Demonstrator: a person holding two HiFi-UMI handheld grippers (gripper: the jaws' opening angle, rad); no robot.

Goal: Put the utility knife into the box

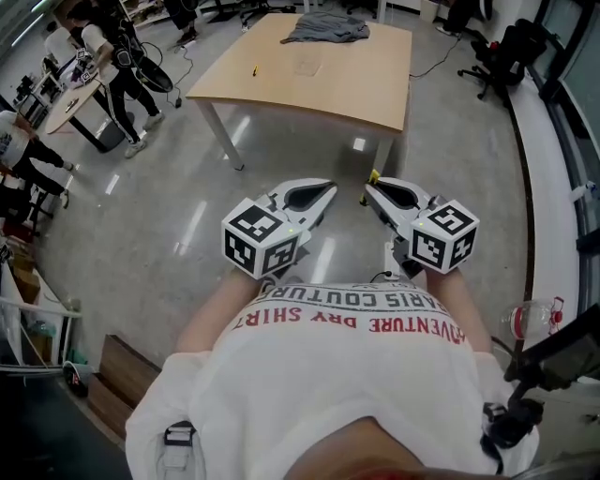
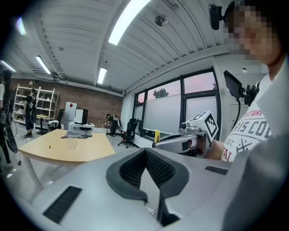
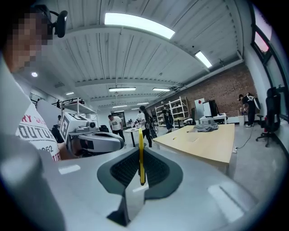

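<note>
My right gripper is shut on a thin yellow utility knife, which stands upright between the pads; its yellow tip shows past the jaws. My left gripper is shut with nothing in it, jaws meeting in the left gripper view. I hold both side by side at chest height over the floor, well short of the wooden table. A small clear box stands on that table and also appears in the gripper views.
A grey cloth lies at the table's far end and a small yellow item near its left edge. People stand round a round table at the left. Office chairs are at the right, a bottle beside me.
</note>
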